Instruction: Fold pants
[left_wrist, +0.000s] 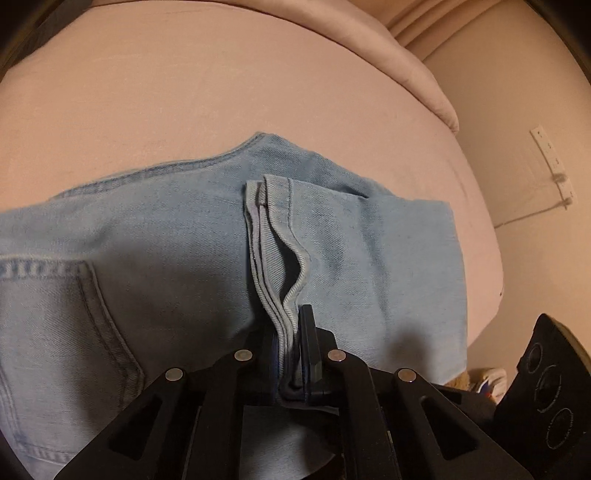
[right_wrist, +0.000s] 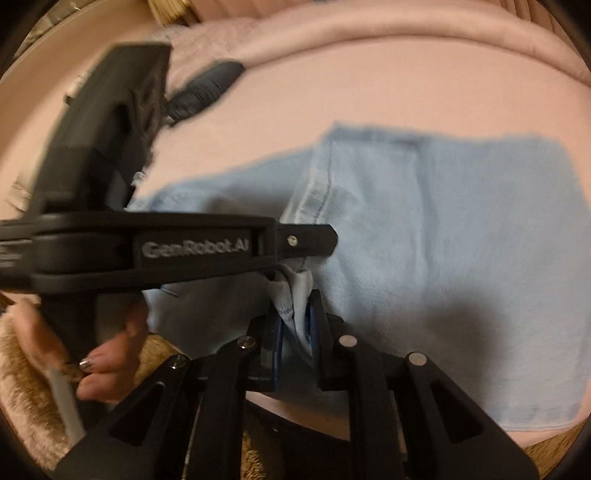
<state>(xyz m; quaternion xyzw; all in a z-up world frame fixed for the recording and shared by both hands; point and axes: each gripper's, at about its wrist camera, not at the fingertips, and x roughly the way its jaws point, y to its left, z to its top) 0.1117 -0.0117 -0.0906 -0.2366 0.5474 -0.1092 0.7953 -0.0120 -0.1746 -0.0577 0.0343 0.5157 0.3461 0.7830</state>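
Observation:
Light blue jeans (left_wrist: 177, 236) lie folded on a pink bed sheet (left_wrist: 184, 92), with a back pocket (left_wrist: 51, 317) showing at the left. My left gripper (left_wrist: 290, 328) is shut on the stacked hem edges (left_wrist: 273, 258) of the leg, which run up from its jaws. In the right wrist view the jeans (right_wrist: 443, 240) spread to the right, and my right gripper (right_wrist: 295, 321) is shut on a bunched fold of denim (right_wrist: 297, 288). The left gripper's body (right_wrist: 184, 247) crosses just above it, with a person's hand (right_wrist: 107, 365) on its handle.
A pink duvet (left_wrist: 388, 48) is rolled along the far side of the bed. A wall with a white power strip (left_wrist: 552, 162) stands to the right. A dark item (right_wrist: 207, 88) lies on the sheet behind. Tan fluffy fabric (right_wrist: 22, 369) sits at the near edge.

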